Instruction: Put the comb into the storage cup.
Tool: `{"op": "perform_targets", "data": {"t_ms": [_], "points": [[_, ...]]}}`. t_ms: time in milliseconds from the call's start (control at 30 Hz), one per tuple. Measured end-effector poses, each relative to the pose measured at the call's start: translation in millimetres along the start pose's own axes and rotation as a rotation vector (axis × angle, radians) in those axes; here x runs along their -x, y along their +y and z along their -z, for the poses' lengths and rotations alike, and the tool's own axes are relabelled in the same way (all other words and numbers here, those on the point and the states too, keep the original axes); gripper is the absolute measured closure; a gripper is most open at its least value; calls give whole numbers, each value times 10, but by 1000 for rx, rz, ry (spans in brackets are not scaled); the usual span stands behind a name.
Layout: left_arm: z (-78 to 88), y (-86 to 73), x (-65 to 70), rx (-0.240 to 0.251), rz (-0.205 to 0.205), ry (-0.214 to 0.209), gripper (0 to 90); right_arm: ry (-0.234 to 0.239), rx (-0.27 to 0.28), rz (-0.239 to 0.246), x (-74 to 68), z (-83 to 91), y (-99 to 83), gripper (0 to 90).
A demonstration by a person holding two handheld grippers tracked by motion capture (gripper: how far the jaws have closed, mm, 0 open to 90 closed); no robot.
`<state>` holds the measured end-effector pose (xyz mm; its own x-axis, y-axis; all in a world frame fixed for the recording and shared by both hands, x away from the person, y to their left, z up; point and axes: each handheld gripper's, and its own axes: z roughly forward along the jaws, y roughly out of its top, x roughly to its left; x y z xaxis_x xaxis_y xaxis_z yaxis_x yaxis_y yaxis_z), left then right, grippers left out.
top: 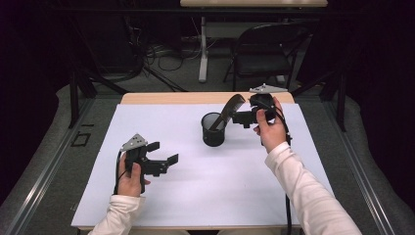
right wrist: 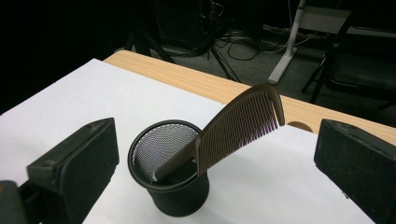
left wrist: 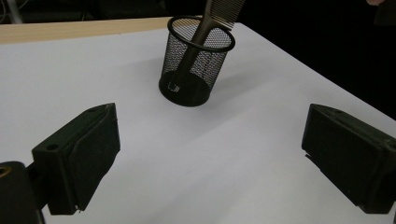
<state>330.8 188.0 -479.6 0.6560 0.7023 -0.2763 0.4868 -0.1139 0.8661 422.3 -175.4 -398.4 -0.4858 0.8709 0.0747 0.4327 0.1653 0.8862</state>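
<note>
Both grippers' jaws apart, empty. Right gripper [top: 243,119] upper centre-right, just beside comb [top: 226,111] leaning handle-down in mesh cup [top: 214,129] at centre. Left gripper [top: 165,153] idle lower left. Likely placement finished; next: retract right without clipping comb.

Black mesh cup [top: 213,129]; brown comb [right wrist: 238,126]; white table cover [top: 195,196]; black tongs [top: 161,157].

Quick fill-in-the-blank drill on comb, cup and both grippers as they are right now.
1. The comb stands handle-down inside the black mesh ____.
2. The right gripper, beside the comb, has its jaws ____.
3. The left gripper holds ____.
4. The pen cup stands on a ____ sheet.

Missing: cup; open; nothing; white
</note>
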Motion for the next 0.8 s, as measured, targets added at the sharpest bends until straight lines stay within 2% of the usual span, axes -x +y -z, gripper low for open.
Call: {"op": "perform_targets", "data": {"t_ms": [133,300,567,800], "points": [[62,35,-25,10,4,2,48,-1,5,4,-22,65,-44,0],[125,64,-54,0,-7,10,48,9,-5,4,-30,135,-137,0],[215,82,-105,7,7,25,48,16,5,7,-26,279,-302,0],[234,108,-127,5,5,33,48,36,15,2,-23,409,-472,0]]}}
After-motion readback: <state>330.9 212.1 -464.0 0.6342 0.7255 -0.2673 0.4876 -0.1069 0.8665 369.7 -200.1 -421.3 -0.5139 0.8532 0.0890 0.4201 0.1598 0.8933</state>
